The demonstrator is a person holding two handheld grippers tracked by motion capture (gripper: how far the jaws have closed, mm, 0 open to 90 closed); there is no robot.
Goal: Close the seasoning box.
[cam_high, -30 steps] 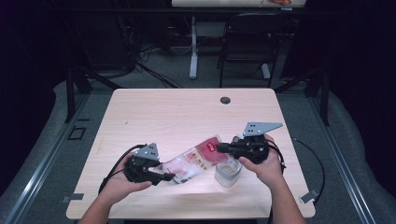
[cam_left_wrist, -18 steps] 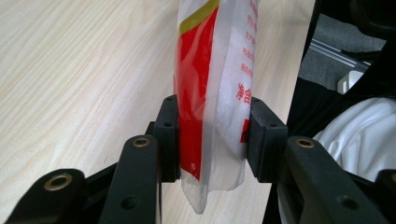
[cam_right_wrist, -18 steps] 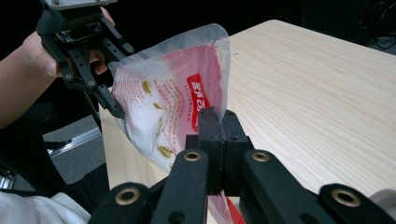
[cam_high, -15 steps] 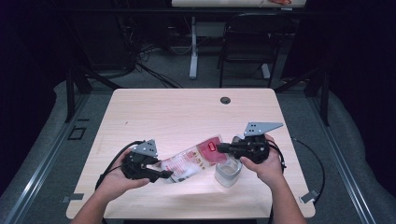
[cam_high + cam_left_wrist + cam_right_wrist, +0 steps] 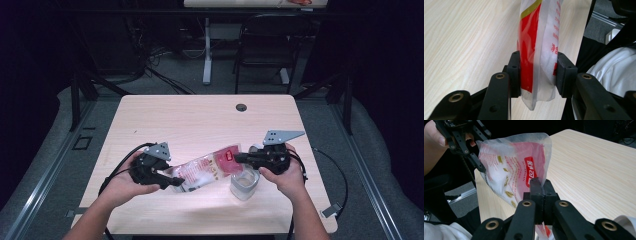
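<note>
Both grippers are clamping the red-and-white pouch (image 5: 207, 170): left gripper (image 5: 172, 181) on one end, right gripper (image 5: 239, 158) pinched tight on the other. It's hanging above the table (image 5: 200, 120) beside a clear container (image 5: 244, 183), so I'm guessing the pouring's yet to happen.

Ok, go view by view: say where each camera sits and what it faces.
High view: above the person's side, looking down on the table; both forearms, left gripper, right gripper.
Left gripper view: rides that gripper; jaws pinch the bag.
Right gripper view: rides that gripper; jaws shut on the bag's edge, left gripper beyond.
All three share the bag.
</note>
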